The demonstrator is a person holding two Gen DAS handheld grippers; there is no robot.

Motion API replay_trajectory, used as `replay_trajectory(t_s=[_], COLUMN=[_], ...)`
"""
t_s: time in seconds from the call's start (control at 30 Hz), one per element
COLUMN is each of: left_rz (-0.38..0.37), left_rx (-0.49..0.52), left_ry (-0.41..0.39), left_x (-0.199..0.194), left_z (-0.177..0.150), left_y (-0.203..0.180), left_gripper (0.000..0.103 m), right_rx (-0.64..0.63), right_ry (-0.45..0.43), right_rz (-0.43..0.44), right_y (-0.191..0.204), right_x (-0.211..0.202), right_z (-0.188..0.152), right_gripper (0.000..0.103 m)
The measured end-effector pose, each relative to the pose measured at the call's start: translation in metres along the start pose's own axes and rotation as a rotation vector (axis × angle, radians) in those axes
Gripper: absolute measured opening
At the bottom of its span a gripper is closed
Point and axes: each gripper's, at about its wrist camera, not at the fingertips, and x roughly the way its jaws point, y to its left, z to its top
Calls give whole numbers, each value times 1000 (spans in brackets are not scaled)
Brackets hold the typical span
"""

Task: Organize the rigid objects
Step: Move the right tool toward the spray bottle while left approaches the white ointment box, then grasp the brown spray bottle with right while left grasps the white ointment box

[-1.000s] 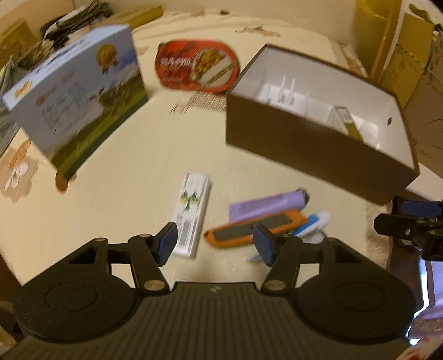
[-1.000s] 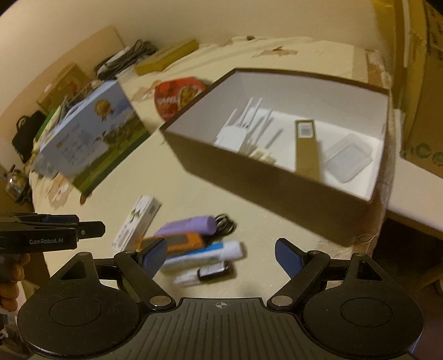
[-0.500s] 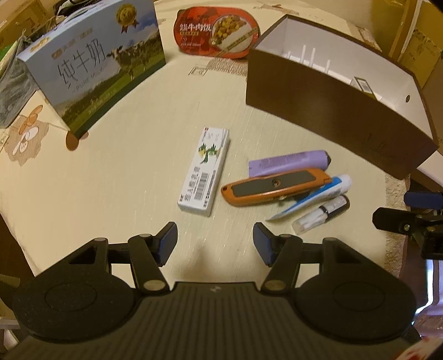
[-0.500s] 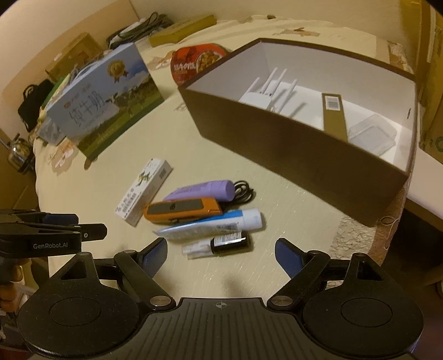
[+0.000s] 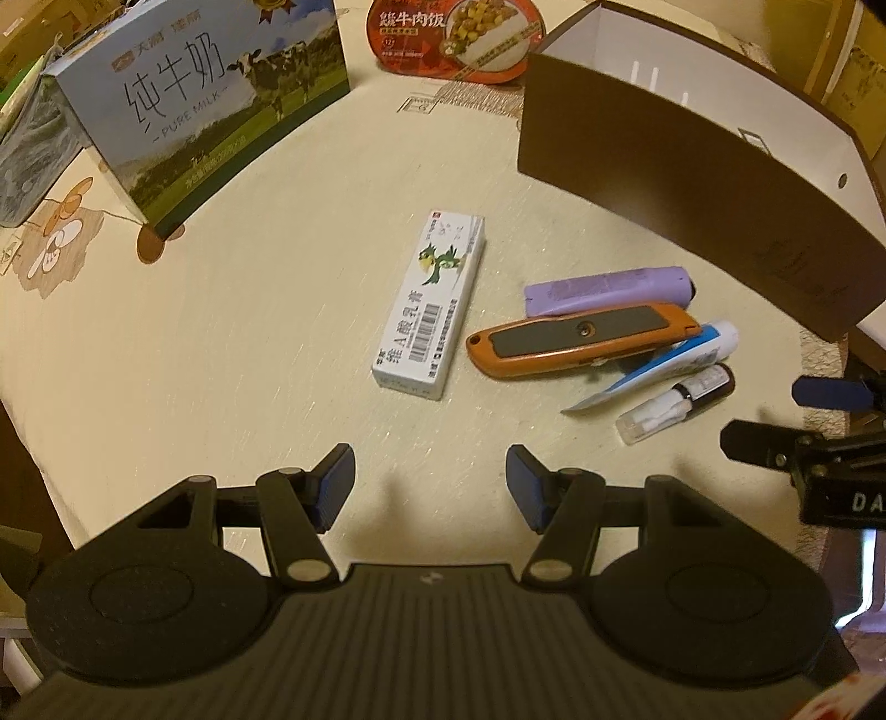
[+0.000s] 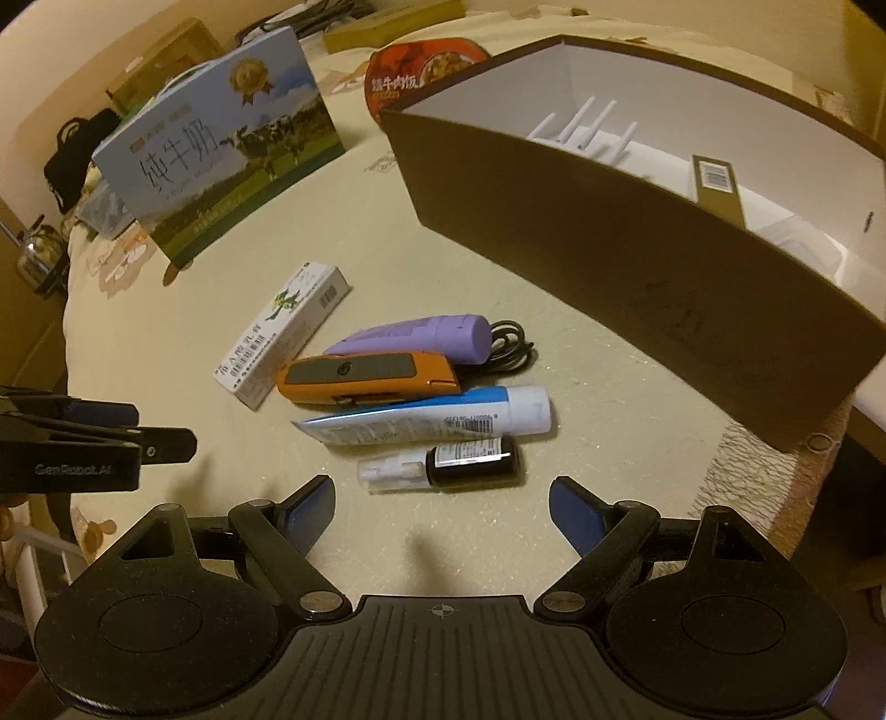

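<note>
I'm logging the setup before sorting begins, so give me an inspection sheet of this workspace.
Surface: cream tablecloth.
Job's things: white carton, purple tube, orange utility knife, blue-white tube, small dark bottle lie together; brown box behind.
Clutter: milk carton, red meal tray.
Grippers: left tool, right tool open, empty.
Cables: black cord by purple tube.
Surroundings: cardboard boxes.

Background clutter on the cream tablecloth (image 5: 221, 343): a big blue milk carton box (image 5: 205, 94) stands at about 10 o'clock, a red instant beef rice bowl (image 5: 459, 33) sits at 12, and a black bag (image 6: 77, 155) slumps way off at 10.
</note>
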Motion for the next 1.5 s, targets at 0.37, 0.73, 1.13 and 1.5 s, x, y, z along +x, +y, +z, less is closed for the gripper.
replay_trajectory(t_s=[0.37, 0.73, 1.13, 1.5], left_rz=[29, 36, 34, 36], left_rx=[-22, -34, -35, -34], left_ry=[26, 39, 59, 69], left_x=[16, 20, 26, 30], left_z=[-8, -14, -18, -20], left_y=[10, 16, 17, 18], left_gripper=[57, 57, 57, 57], right_rx=[-80, -291, -403, -630], right_ry=[1, 46, 98, 74], right_rz=[0, 79, 18, 14], right_y=[-3, 44, 45, 71], right_x=[33, 35, 56, 65], right_z=[2, -27, -22, -25], right_gripper=[69, 54, 54, 54])
